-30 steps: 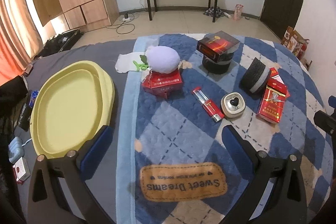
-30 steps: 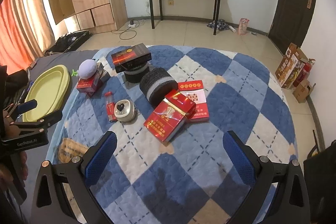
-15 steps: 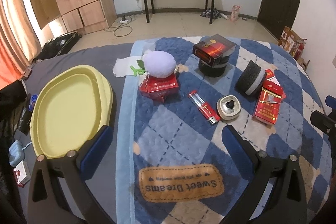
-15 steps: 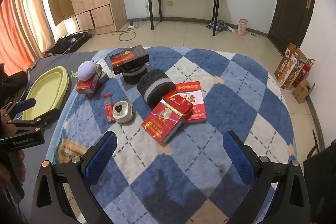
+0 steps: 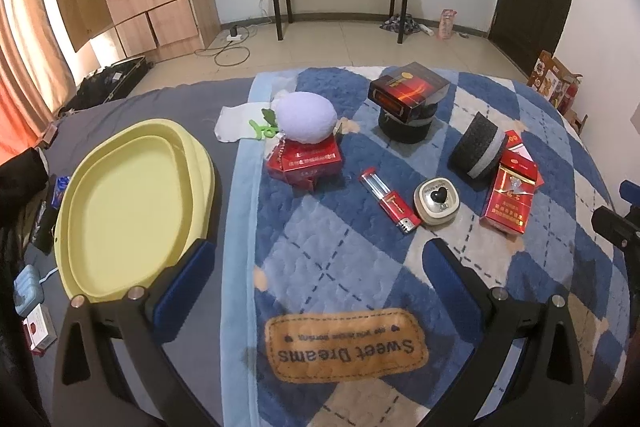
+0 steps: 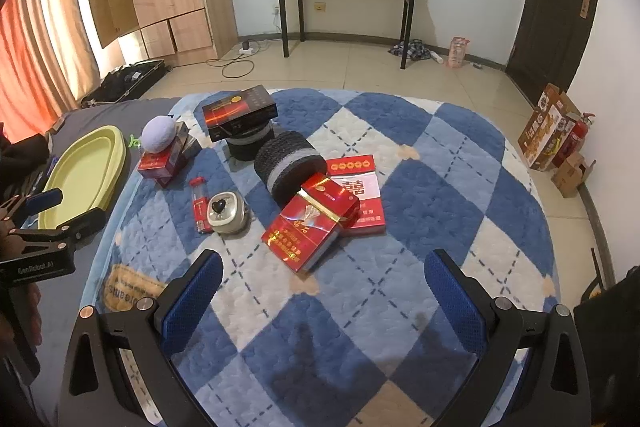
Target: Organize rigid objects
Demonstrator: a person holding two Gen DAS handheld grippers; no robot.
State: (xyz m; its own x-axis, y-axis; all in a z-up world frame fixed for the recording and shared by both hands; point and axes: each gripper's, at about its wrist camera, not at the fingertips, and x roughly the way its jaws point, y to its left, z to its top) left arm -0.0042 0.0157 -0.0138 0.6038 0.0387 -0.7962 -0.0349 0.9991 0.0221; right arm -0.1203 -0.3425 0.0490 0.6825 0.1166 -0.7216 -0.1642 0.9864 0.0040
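A red lighter [image 5: 390,201] with a clear end is lying flat on the quilt ahead of the left gripper [image 5: 316,267], nearer its right finger. Both the left and right gripper [image 6: 320,287] are hovering spread, holding nothing.

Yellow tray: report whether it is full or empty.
Empty. The yellow tray shows only its bare floor; every box still lies on the blanket.

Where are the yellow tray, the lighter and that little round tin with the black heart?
yellow tray [image 5: 120,195]: left wrist view, bare floor of tray.
lighter [image 5: 394,205]: left wrist view, red body.
round tin [image 6: 226,213]: right wrist view, lid beside heart.
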